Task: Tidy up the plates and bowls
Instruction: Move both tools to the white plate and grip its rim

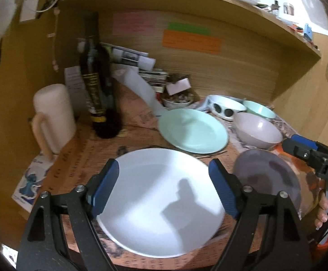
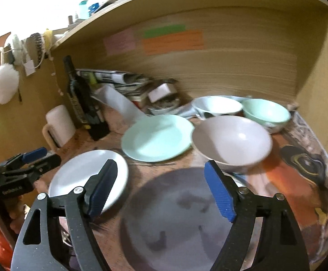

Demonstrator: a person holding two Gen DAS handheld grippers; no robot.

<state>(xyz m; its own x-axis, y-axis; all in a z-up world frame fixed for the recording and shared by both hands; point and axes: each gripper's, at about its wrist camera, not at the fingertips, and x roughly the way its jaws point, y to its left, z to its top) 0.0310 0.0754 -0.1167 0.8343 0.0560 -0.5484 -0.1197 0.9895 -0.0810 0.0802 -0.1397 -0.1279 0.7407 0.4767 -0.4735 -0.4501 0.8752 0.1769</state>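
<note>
Plates first: the white plate lies flat right under my left gripper, whose fingers are spread wide with nothing between them. The grey plate lies just so beneath my right gripper, also released and empty. I read both tools as hovering, each lined up over its own plate; whether either touches the rim I cannot tell.

Ahead of both tools sits the green plate, near the white one but apart. Ahead-right of my left tool, straight ahead of my right, is the pink bowl, close to the grey plate's far edge. Beyond it stand a green bowl and a white bowl, near the back wall.

Ahead-left of my left tool a dark bottle and a mug stand upright; I judge them the tip-over risk if I swing wide. The near desk edge runs just below the white plate, so lifting toward me has room. Open desk is scarce; stacking plate on plate looks the sensible route.
</note>
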